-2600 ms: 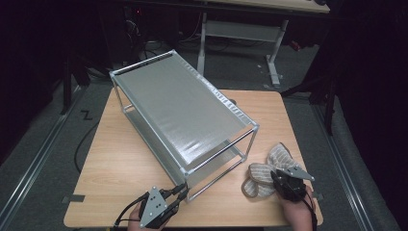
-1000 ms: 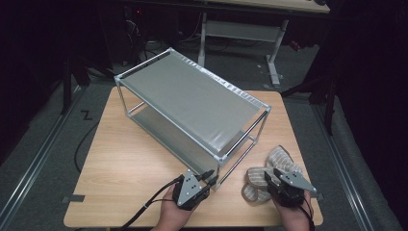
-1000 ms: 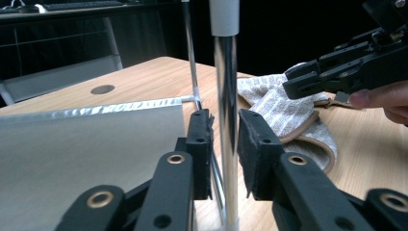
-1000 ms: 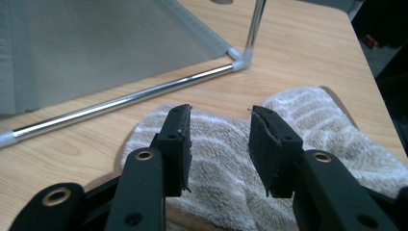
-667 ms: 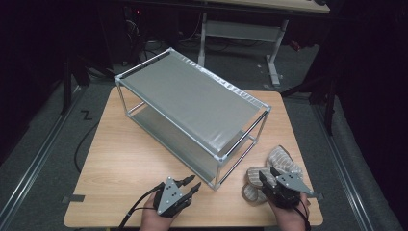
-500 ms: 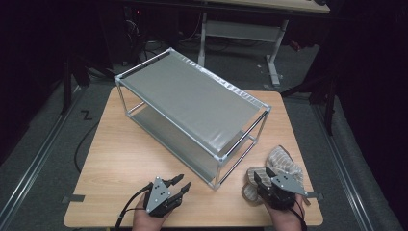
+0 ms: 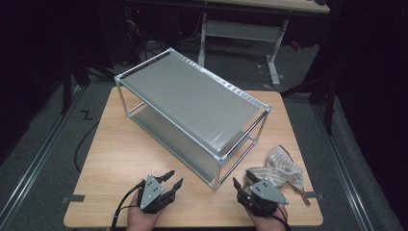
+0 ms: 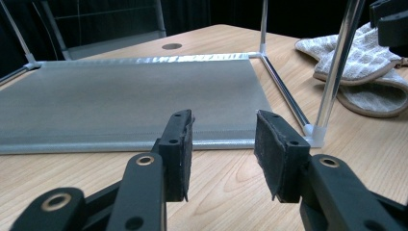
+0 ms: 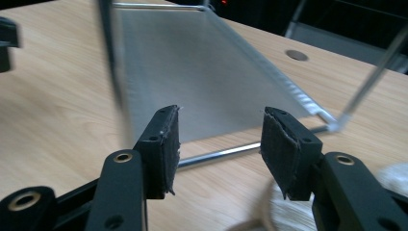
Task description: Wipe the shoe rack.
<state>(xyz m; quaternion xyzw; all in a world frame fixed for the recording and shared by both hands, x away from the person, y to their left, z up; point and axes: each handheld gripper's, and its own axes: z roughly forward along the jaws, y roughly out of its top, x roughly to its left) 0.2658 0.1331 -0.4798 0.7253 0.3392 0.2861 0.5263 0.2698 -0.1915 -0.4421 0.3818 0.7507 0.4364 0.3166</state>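
Since a moment earlier, my left gripper had drawn back from the corner post of the metal rack toward the near edge of the table, and it sat there with its jaws spread and nothing between them. From the left gripper view I looked across bare wood at the rack's lower shelf, with the corner post rising off to the right of my jaws and apart from them. My right gripper had shifted left off the striped cloth, which lay crumpled just beside it on the right. Its jaws also stood apart and held nothing; in the right gripper view they pointed at the lower shelf and its thin bottom rail. The rack stood on the middle of the table, turned at an angle, its near corner foot between my two grippers. Neither gripper touched the rack.
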